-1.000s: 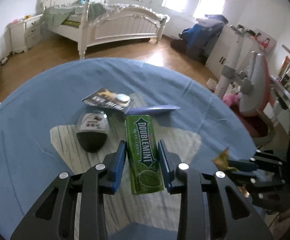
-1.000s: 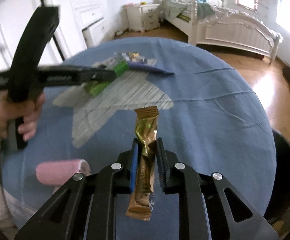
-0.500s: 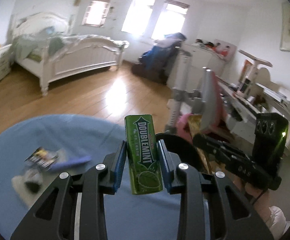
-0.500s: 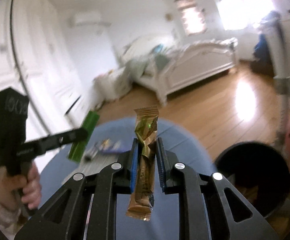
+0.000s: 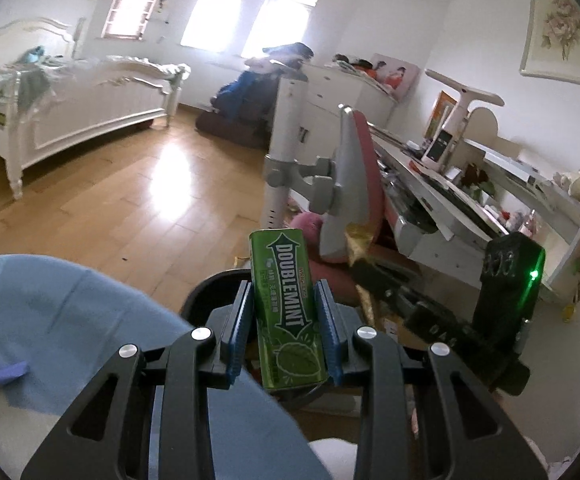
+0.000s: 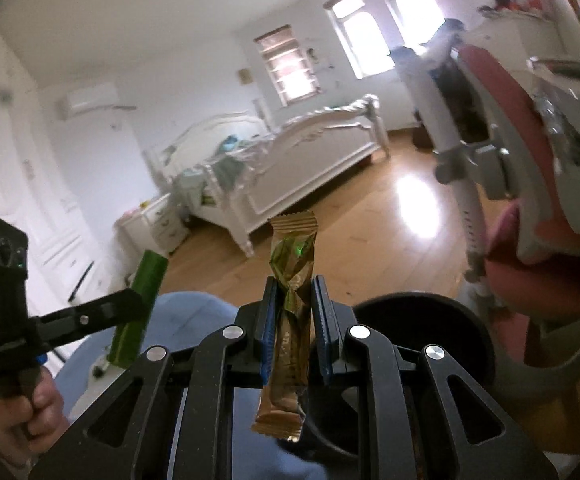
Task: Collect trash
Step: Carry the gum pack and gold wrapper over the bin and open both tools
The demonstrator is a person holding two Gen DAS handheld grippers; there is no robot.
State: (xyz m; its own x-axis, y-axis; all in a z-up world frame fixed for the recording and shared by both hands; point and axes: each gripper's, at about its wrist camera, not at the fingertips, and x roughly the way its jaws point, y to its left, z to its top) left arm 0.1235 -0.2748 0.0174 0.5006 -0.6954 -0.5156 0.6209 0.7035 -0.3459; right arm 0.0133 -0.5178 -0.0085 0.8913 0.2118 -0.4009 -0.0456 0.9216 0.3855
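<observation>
The left gripper (image 5: pixel 286 330) is clamped on a green Doublemint gum pack (image 5: pixel 288 312), its blue pads (image 5: pixel 238 334) pressing both long sides so the pack stands nearly upright between them, its label facing the camera and its top tipped a little toward eleven o'clock. Behind the pack, at about twelve o'clock from the fingers, the dark rim of a round black bin (image 5: pixel 206 288) shows beside the edge of the blue tablecloth (image 5: pixel 70 320), which fills the lower left of the left wrist view; a small purple wrapper (image 5: pixel 0 376) lies on the cloth at nine o'clock. At three o'clock in that view the right gripper (image 5: pixel 359 264) reaches in from the right, a crumpled gold wrapper (image 5: pixel 357 240) sticking out of its tip and a green light on its body. In the right wrist view the right gripper (image 6: pixel 293 326) is closed narrowly on that gold snack wrapper (image 6: pixel 290 312), which is pinched at its twisted waist, its crimped top end pointing to twelve o'clock and its lower end hanging below the fingers toward six. The bin's opening (image 6: pixel 429 328) sits just past the fingertips at about three o'clock, low in the frame. At nine o'clock the left gripper (image 6: pixel 134 308) appears side-on with the gum pack (image 6: pixel 140 304) tilted in it, and a hand (image 6: pixel 30 412) grips its handle at eight o'clock. A white bed (image 6: pixel 309 152) stands on the wooden floor (image 6: pixel 349 232) at twelve o'clock, well apart from the table, and a pink chair (image 6: pixel 529 240) stands near the bin at two o'clock.
</observation>
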